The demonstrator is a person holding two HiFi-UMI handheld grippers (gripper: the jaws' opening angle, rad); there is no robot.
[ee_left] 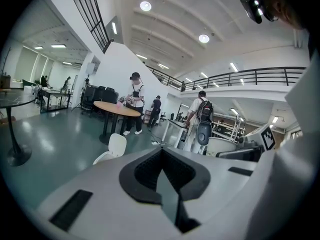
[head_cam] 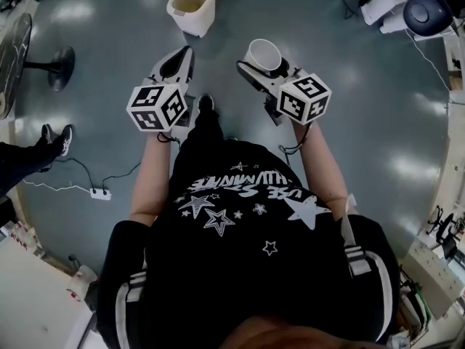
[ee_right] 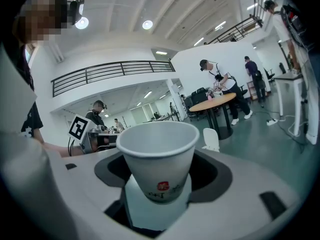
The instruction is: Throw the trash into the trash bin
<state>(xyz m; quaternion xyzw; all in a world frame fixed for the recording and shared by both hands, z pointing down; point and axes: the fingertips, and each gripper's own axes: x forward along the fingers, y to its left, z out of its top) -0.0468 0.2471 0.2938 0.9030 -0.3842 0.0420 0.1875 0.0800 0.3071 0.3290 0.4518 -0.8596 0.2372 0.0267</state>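
In the head view a white paper cup (head_cam: pixel 263 54) sits upright between the jaws of my right gripper (head_cam: pixel 256 70), which is shut on it. The right gripper view shows the same cup (ee_right: pixel 157 159) with a small red mark, filling the middle. My left gripper (head_cam: pixel 178 61) is level with the right one, a little to its left; its dark pads (ee_left: pixel 150 171) meet with nothing between them. A white trash bin (head_cam: pixel 192 6) with its lid up stands on the floor ahead, beyond both grippers. It appears small in the left gripper view (ee_left: pixel 112 149) and in the right gripper view (ee_right: pixel 211 139).
A dark pedestal table base (head_cam: pixel 52 65) and another person's shoes (head_cam: pixel 54 138) lie at the left, with a power strip (head_cam: pixel 98 193) and cable. White equipment (head_cam: pixel 407 6) stands at the upper right. Further off, people stand round a round wooden table (ee_left: pixel 116 109).
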